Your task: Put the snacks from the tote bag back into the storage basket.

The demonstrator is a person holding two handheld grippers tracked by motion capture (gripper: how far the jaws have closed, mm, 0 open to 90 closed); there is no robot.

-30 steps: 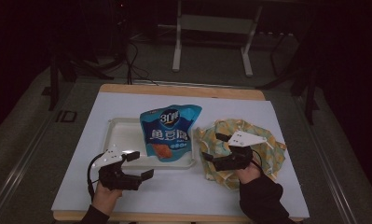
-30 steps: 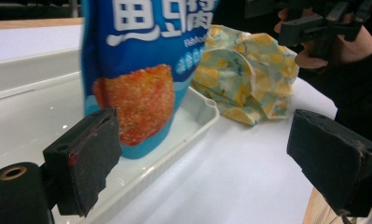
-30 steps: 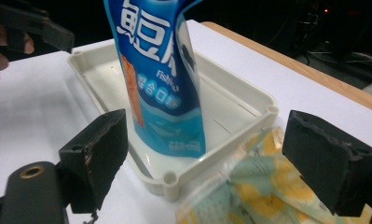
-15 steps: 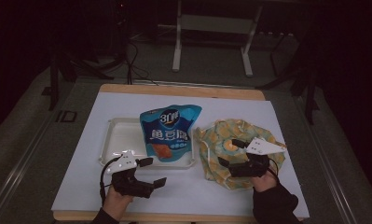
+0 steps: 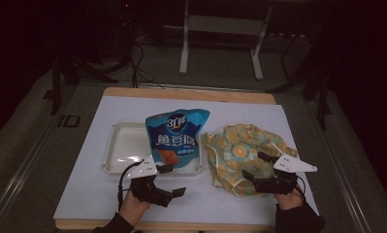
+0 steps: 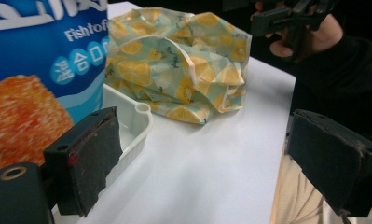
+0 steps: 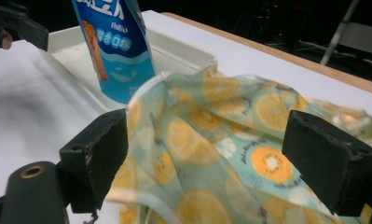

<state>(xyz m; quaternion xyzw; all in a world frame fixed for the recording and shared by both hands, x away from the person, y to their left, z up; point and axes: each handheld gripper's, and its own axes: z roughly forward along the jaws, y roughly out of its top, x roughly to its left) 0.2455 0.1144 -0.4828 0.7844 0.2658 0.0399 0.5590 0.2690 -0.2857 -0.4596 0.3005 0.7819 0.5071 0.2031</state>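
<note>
Lemon-print cloth lies crumpled on the white sheet of the table, at your right side, just beside the right end of the white tray. In the left gripper view the cloth comes right up to the tray's corner, though you cannot tell whether the two touch.

Your right claw sits at the near right edge of the cloth, jaws spread wide. In the right gripper view the folds fill the space between the two black pads, yet neither pad presses on the fabric, so nothing is gripped.

Your left claw hovers low over bare table in front of the tray, released as well; in the left gripper view its pads stand well apart with only white surface between them.

A blue snack bag rests in the right half of the tray, its top end overhanging the far rim, with the orange food picture toward you.
</note>
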